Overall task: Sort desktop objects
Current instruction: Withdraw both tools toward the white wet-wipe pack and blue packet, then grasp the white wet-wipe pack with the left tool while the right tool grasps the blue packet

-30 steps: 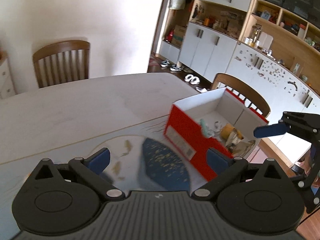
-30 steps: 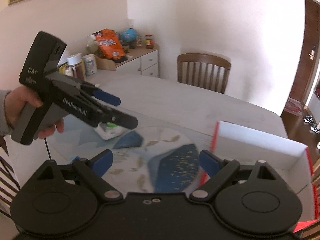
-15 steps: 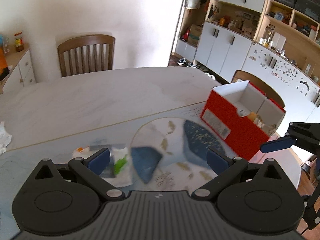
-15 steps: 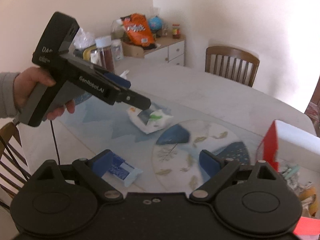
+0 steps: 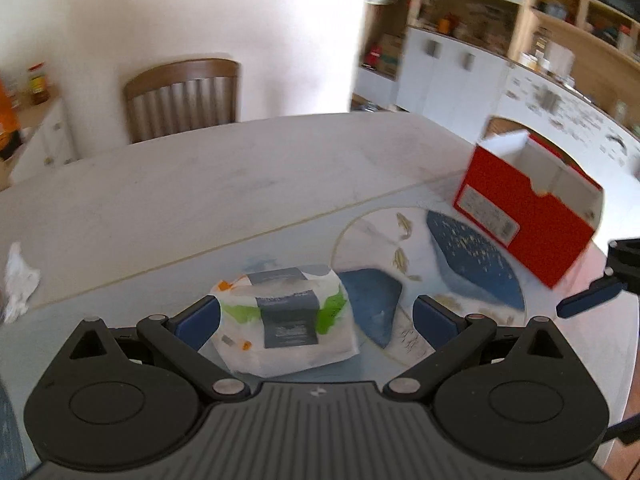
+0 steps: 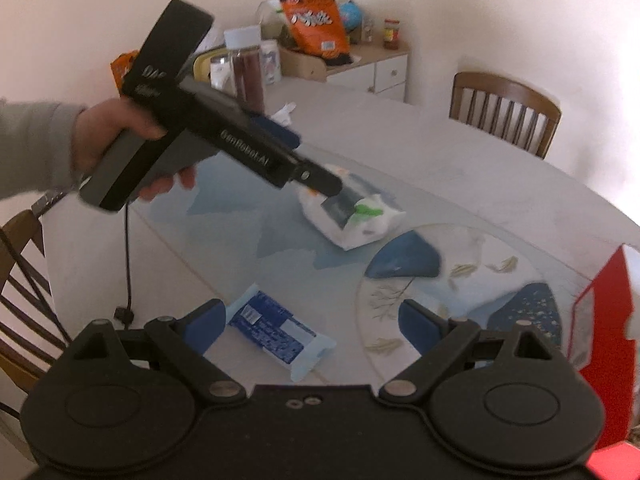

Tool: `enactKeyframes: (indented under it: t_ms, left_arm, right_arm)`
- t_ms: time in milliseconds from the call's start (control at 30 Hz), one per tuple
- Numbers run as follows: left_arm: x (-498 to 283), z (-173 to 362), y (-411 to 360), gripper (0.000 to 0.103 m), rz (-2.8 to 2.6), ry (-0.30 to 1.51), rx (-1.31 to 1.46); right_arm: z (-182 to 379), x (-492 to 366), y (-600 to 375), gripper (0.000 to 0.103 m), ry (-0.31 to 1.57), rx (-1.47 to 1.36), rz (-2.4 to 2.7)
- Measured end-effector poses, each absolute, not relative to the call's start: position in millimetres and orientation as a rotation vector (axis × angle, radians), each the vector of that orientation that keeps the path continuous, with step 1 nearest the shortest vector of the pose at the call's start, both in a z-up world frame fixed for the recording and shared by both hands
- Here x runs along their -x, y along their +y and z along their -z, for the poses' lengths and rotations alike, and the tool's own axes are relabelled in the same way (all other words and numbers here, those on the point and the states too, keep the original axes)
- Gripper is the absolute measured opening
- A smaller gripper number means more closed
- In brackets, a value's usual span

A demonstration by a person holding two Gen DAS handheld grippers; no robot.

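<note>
Now we hold our left gripper [image 5: 316,316] with its jaws wide apart and nothing clamped, poised just above the white wet-wipe pack [image 5: 286,320] with its green and grey label, which lies on the glass-topped table [image 5: 200,184]. Our right gripper [image 6: 310,326] stands just as open and empty, the blue tissue packet [image 6: 276,330] lying on the table between its fingers, while the red cardboard box [image 5: 524,220] sits well off to the right.

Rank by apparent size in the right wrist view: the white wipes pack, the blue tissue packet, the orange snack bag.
1. Blue tissue packet, though it lies nearest the camera.
2. White wipes pack, looking nearly alike, partly hidden by the left gripper.
3. Orange snack bag, farthest away.
</note>
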State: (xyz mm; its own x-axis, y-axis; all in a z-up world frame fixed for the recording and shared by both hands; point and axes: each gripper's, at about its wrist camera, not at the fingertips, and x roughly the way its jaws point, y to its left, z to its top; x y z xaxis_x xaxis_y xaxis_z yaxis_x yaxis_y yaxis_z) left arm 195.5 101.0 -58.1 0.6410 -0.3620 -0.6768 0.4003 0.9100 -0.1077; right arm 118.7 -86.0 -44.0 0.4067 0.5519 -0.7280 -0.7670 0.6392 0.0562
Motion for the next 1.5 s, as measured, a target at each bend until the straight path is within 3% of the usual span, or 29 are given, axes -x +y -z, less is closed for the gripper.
enactKeyframes:
  t_ms: [1000, 1500]
  left_arm:
    - [-262.6, 115.1, 113.1, 0.103, 0.921, 0.688, -0.402]
    - [-261.0, 137.3, 108.7, 0.103, 0.916, 0.694, -0.360]
  right_arm:
    - [114.4, -139.5, -23.0, 0.092, 0.849, 0.487, -0.989]
    - [132.9, -139.1, -11.8, 0.086, 0.845, 0.540, -1.037]
